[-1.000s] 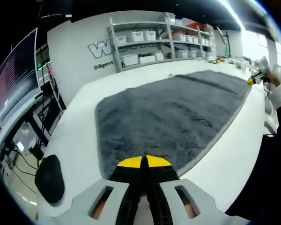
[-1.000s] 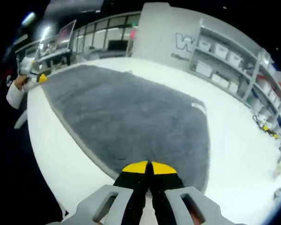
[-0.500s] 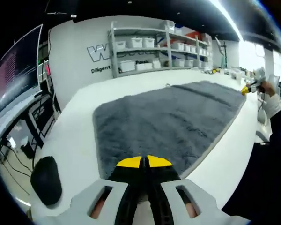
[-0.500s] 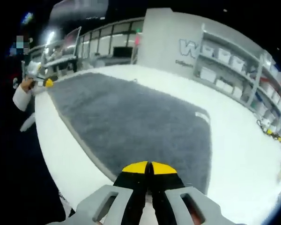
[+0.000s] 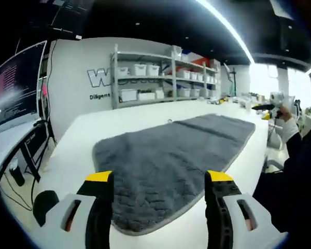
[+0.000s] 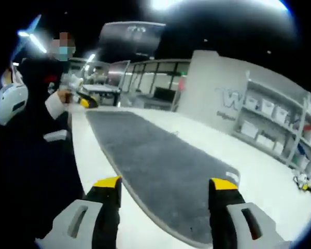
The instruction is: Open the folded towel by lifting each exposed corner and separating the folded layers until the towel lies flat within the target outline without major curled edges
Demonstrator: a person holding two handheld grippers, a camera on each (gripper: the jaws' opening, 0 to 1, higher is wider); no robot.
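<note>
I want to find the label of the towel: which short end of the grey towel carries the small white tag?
The end near the right gripper. The white tag sits on the towel at that end's corner on the shelf side.

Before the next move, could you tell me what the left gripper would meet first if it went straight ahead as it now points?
Most likely the grey towel: the left gripper has its jaws open above the near edge, aimed along it. Depth is unclear.
</note>
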